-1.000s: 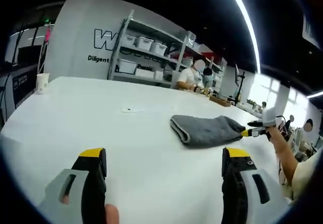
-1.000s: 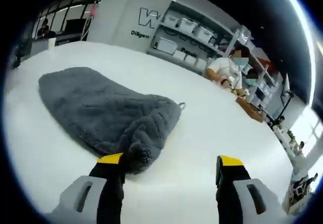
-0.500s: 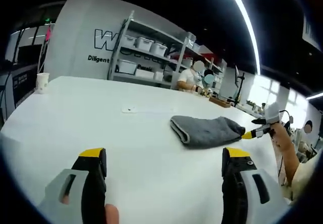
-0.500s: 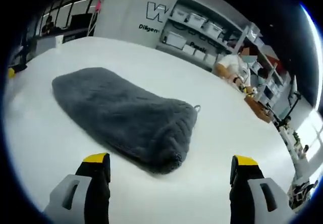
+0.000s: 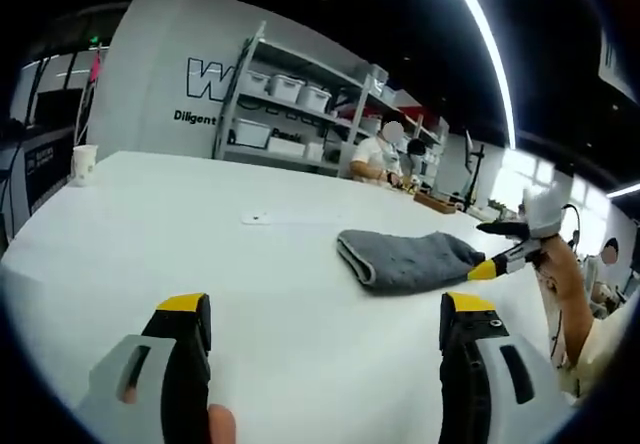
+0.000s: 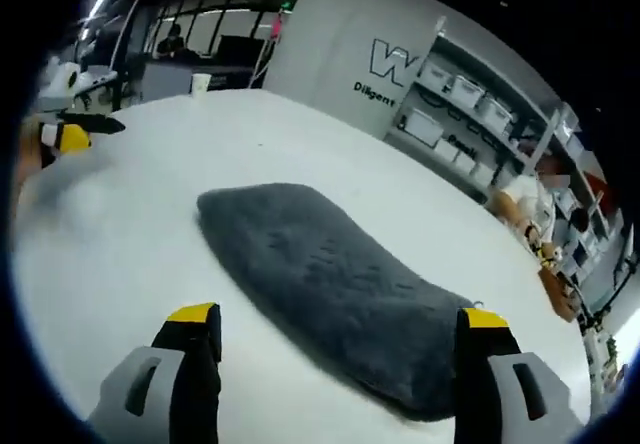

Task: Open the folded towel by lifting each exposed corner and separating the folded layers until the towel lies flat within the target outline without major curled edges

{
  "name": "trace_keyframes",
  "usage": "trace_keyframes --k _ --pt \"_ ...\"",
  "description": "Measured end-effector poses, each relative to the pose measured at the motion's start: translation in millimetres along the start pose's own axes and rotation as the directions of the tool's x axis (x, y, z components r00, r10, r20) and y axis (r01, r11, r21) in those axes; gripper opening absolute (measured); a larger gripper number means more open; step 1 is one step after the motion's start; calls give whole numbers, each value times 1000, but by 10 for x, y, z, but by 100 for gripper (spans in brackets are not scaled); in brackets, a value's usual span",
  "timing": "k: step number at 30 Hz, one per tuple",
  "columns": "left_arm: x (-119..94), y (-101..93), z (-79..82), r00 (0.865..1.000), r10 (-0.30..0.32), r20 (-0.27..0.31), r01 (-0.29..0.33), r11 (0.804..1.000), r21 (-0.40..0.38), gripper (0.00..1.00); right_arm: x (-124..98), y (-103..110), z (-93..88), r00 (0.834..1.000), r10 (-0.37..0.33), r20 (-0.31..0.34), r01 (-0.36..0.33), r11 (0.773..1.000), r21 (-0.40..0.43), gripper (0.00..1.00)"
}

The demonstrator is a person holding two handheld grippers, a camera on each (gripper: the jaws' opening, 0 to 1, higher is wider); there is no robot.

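Your left tool (image 5: 325, 314) hangs over the near part of the white counter (image 5: 150, 234) with its jaws spread wide and nothing between them. The grey towel (image 5: 405, 259), folded into a thick pad, lies flat toward the counter's right side, away from every edge. Your right tool (image 5: 500, 260) comes in from the right, its yellow tip just beside the towel's right end; whether it touches, you cannot tell. In the right gripper view, the right tool's jaws stand wide apart and empty above the towel (image 6: 335, 289). A paper cup (image 5: 84, 164) stands at the counter's far left edge.
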State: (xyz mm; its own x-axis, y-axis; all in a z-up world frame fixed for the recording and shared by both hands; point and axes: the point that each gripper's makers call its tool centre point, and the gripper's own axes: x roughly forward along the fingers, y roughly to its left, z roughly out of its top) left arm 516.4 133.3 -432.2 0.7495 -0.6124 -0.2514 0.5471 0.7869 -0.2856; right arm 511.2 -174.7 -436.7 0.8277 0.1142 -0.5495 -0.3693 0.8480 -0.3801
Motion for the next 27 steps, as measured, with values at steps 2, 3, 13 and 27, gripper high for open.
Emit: trace_keyframes --k 2,3,13,27 --pt "-6 -19 0 1000 0 2 0 1000 2 93 68 158 107 999 36 32 -35 999 -25 92" --pt "-12 -14 7 1000 0 4 0 1000 3 93 88 218 127 998 53 33 -52 998 -38 90" --pt "-23 118 113 1000 -5 14 5 1000 -5 92 361 955 469 966 240 100 -221 961 -165 69" --pt "-61 -46 22 1000 -9 22 9 1000 -14 92 757 1311 633 944 313 105 -279 927 -250 41"
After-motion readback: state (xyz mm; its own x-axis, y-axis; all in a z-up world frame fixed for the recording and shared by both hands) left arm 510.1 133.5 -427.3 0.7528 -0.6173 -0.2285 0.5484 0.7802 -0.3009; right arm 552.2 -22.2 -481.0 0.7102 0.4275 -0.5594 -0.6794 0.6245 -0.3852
